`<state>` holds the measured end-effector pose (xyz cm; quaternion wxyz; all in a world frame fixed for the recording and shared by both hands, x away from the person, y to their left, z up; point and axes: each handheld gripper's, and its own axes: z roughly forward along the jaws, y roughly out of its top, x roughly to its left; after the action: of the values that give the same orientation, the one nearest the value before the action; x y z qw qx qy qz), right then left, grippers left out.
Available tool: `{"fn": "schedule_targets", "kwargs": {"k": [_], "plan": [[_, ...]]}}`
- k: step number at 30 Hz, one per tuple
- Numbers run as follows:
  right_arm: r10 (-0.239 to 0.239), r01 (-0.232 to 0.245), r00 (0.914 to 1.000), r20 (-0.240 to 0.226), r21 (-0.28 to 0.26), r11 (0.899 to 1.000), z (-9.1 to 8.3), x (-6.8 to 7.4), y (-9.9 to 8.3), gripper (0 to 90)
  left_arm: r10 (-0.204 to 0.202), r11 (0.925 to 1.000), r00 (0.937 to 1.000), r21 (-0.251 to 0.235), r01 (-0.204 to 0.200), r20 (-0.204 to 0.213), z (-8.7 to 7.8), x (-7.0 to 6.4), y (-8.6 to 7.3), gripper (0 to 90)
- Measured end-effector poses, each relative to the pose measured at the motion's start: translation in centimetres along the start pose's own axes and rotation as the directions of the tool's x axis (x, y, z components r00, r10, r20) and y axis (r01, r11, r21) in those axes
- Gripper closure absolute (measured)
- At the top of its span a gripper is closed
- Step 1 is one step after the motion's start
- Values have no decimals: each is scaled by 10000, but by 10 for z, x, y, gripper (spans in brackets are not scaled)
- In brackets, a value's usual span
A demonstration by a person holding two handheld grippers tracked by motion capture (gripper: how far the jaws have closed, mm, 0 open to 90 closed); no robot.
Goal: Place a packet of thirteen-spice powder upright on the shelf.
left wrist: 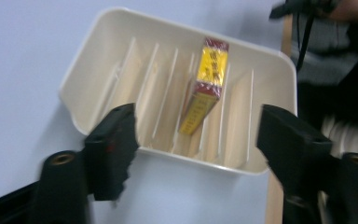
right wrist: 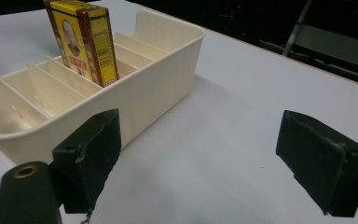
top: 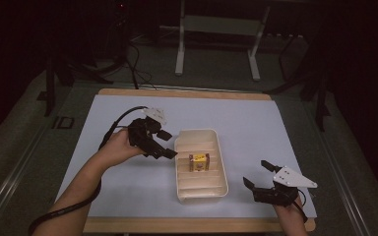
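Black and spread wide, my left gripper (top: pixel 166 143) hangs just beside the left wall of the cream tray (top: pixel 221 162), jaws apart and holding nothing, tipped down toward the slots as if I'm lining up on what stands inside. Seen along those jaws in the left gripper view, the tray (left wrist: pixel 81 74) sits on the pale blue mat (left wrist: pixel 23 56) with its thin dividers running across it. Between two middle dividers stands the small yellow box (top: pixel 199 162), upright on its narrow edge and leaning a little on one divider; I judge the slots are there to keep flat packets standing like this, so jaws can close on their faces. From my right gripper view the box (right wrist: pixel 81 39) rises well above the tray rim (right wrist: pixel 168 51), which leaves room to pinch it. My right gripper (top: pixel 259 175) waits off the tray's near right corner, low over the mat, jaws also released and empty, well apart from the box, probably kept clear so the left has room.
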<state>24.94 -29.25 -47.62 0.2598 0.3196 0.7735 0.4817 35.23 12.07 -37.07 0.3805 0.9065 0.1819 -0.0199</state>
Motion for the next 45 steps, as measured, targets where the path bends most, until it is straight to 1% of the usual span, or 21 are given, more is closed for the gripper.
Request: {"fn": "schedule_targets", "kwargs": {"k": [2, 4, 7, 8, 12, 18, 21, 22, 24, 26, 27, 29, 30, 32, 33, 34, 36, 37, 40, 41, 45], "plan": [[0, 0, 10000, -8, 1, 10000, 0, 0, 0, 141, -84, 9999, 9994, -127, 79, -340, -3, 1, -5, 162], [2, -2, 10000, -6, 1, 10000, 0, 0, 0, 141, -189, 9996, 9978, -215, 175, -630, -5, 2, -10, 146], [1, -1, 10000, -6, -10, 10000, 1, 0, 0, 141, -360, 9992, 9966, -179, 347, -747, -6, 2, -17, 22], [-14, 14, 10000, -1, 3, 10000, 1, 0, 0, 141, -363, 9993, 9953, -156, 351, -893, -7, 2, -19, 15], [-23, 23, 10000, -7, 42, 10000, 1, 1, 0, 141, -506, 9987, 9909, -156, 490, -1248, -7, 2, -27, 15], [-17, 17, 10000, 22, 8, 10000, 1, 0, 0, 141, -961, 9950, 9826, -435, 902, -1592, -6, 3, -41, 15], [-22, 22, 10000, 25, 2, 10000, 1, 0, 0, 141, -1132, 9923, 9763, -713, 1016, -1847, -5, 3, -50, 15], [-10, 10, 10000, 25, 0, 10000, 1, 0, 0, 141, -1147, 9921, 9719, -740, 1014, -2054, -6, 2, -53, 15], [-16, 16, 10000, 32, -3, 10000, 1, 0, 0, 141, -1247, 9903, 9703, -866, 1088, -2073, -6, 0, -60, 15], [-3, 3, 10000, 26, 6, 10000, 1, 0, -1, 141, -1321, 9897, 9672, -825, 1166, -2168, -6, 0, -66, 15], [8, -8, 10000, 23, 15, 10000, 1, 0, -1, 141, -1334, 9901, 9632, -743, 1191, -2335, -5, -1, -69, 15], [-18, 18, 10000, 31, 21, 10000, 1, 0, 0, 141, -1408, 9892, 9634, -722, 1275, -2280, -4, -1, -75, 15], [-13, 13, 10000, 23, 25, 10000, 1, 1, 0, 141, -1398, 9894, 9595, -721, 1257, -2445, -4, -3, -77, 15], [-6, 6, 10000, 22, 31, 10000, 2, 1, 0, 141, -1458, 9882, 9595, -808, 1299, -2409, -4, -4, -82, 15], [-25, 25, 10000, 18, 31, 10000, 2, 1, 0, 141, -1484, 9877, 9574, -849, 1311, -2477, -3, -5, -84, 15], [-40, 40, 10000, 18, 27, 10000, 2, 1, 0, 141, -1494, 9873, 9589, -890, 1315, -2414, -2, -7, -86, 15], [-29, 29, 10000, 18, 36, 10000, 2, 1, 0, 141, -1454, 9885, 9547, -783, 1292, -2596, 0, -9, -90, 15], [-21, 21, 10000, 22, 39, 10000, 2, 1, 0, 141, -1471, 9882, 9559, -788, 1311, -2543, 2, -9, -93, 15], [-29, 29, 10000, 18, 40, 10000, 2, 1, 0, 141, -1574, 9870, 9536, -732, 1433, -2566, 7, -11, -100, 15], [-26, 26, 10000, 14, 48, 10000, 2, 1, 0, 141, -1584, 9870, 9502, -693, 1450, -2684, 8, -11, -102, 15], [-36, 35, 10000, 11, 41, 10000, 2, 1, 0, 141, -1697, 9844, 9478, -914, 1502, -2700, 12, -15, -111, 15]]}}
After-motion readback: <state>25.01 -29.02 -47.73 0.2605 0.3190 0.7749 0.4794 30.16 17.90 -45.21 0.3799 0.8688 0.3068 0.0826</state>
